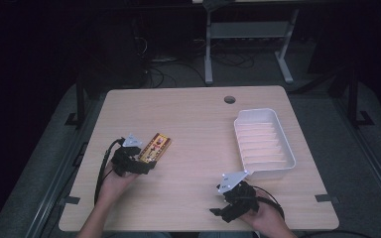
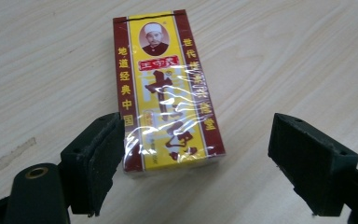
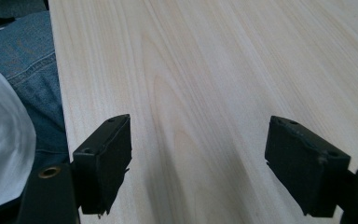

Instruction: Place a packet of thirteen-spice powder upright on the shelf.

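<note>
A flat yellow and dark red packet [image 1: 155, 147] wrapped in clear film lies on the wooden table [image 1: 193, 124], left of the middle. My left gripper [image 1: 146, 166] is at the packet's near end with its jaws wide apart. In the left gripper view the packet [image 2: 168, 88] has its near end between the jaws, close to the left pad [image 2: 103, 154] and well apart from the right one. My right gripper [image 1: 221, 210] rests near the table's front edge, right of the middle, open over bare wood [image 3: 205, 93].
A white ribbed tray [image 1: 264, 141] stands at the right side of the table, just beyond my right gripper. A round cable hole [image 1: 229, 99] is at the far edge. The person's denim-covered leg [image 3: 32, 84] lies past the table's near edge.
</note>
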Demonstrator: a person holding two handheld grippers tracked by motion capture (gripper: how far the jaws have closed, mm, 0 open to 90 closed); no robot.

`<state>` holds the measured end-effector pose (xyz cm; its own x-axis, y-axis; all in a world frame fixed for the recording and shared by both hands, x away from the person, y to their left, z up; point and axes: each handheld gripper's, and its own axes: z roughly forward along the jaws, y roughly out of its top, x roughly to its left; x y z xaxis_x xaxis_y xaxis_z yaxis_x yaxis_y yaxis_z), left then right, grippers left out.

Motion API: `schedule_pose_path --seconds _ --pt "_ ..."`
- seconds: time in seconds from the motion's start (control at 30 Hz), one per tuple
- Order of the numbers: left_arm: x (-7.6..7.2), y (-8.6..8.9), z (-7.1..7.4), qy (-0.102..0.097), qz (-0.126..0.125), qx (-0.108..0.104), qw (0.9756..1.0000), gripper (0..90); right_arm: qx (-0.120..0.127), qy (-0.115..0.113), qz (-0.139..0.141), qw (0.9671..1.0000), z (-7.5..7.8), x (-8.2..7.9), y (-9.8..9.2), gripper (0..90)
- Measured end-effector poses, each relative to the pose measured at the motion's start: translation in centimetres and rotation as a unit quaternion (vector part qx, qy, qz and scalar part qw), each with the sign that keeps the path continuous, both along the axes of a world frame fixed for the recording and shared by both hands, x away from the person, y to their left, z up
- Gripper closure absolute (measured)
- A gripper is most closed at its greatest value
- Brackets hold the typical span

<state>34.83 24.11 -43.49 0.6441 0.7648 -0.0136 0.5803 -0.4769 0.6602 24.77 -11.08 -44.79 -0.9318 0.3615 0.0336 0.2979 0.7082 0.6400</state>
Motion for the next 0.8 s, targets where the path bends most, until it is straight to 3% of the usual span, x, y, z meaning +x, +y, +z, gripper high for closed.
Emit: schedule_pose_path --seconds 0.23,0.33,0.57,0.8 --pt "1.1 -0.1 -0.7 0.010 0.017 0.007 0.9998 19.1 0.001 -0.001 0.001 1.0000 0.0 0.0 0.0 21.8" --pt "1.5 0.0 -1.2 0.022 0.020 0.010 0.9995 19.2 0.002 -0.001 0.000 1.0000 0.0 0.0 0.0 21.7" --pt "1.7 -0.3 -1.5 0.022 0.021 0.012 0.9995 22.8 0.003 -0.004 0.002 1.0000 0.1 0.0 0.0 21.7" --pt "1.8 -0.8 -2.0 0.024 0.019 0.035 0.9989 25.4 0.004 -0.004 0.001 1.0000 0.1 0.0 0.0 21.7"
